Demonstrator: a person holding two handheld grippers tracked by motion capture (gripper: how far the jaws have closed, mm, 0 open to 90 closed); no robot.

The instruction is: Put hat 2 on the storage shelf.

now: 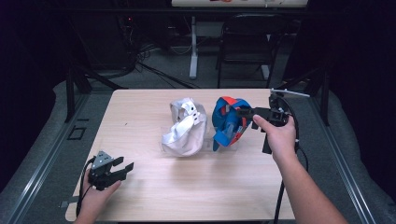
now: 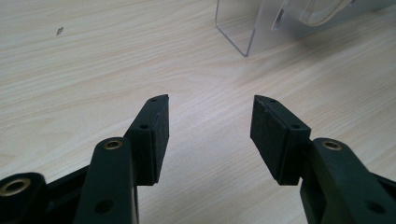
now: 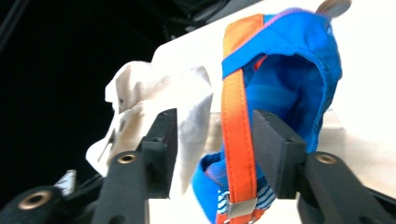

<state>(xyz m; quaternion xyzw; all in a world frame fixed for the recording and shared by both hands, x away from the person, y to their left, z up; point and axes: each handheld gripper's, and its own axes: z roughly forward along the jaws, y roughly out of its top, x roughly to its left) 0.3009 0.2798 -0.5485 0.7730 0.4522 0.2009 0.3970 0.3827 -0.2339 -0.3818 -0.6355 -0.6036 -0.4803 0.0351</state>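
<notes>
A blue cap (image 1: 228, 122) with an orange strap sits on a clear stand at the table's middle right. Beside it, to the left, is a white cap (image 1: 187, 128). My right gripper (image 1: 243, 112) reaches into the blue cap from the right. In the right gripper view its jaws (image 3: 215, 116) stand open around the orange strap (image 3: 236, 130), which hangs between the pads and near the right one, not squeezed. The blue cap (image 3: 289, 70) and white cap (image 3: 140, 93) lie beyond. My left gripper (image 1: 123, 168) rests low at the table's front left, open (image 2: 210, 121) and holding nothing.
The wooden table (image 1: 187, 196) has bare room along its front and left. A corner of a clear plastic stand (image 2: 247, 28) is ahead of the left gripper. Behind the table stand a dark chair (image 1: 247, 42), a white post and cables on the floor.
</notes>
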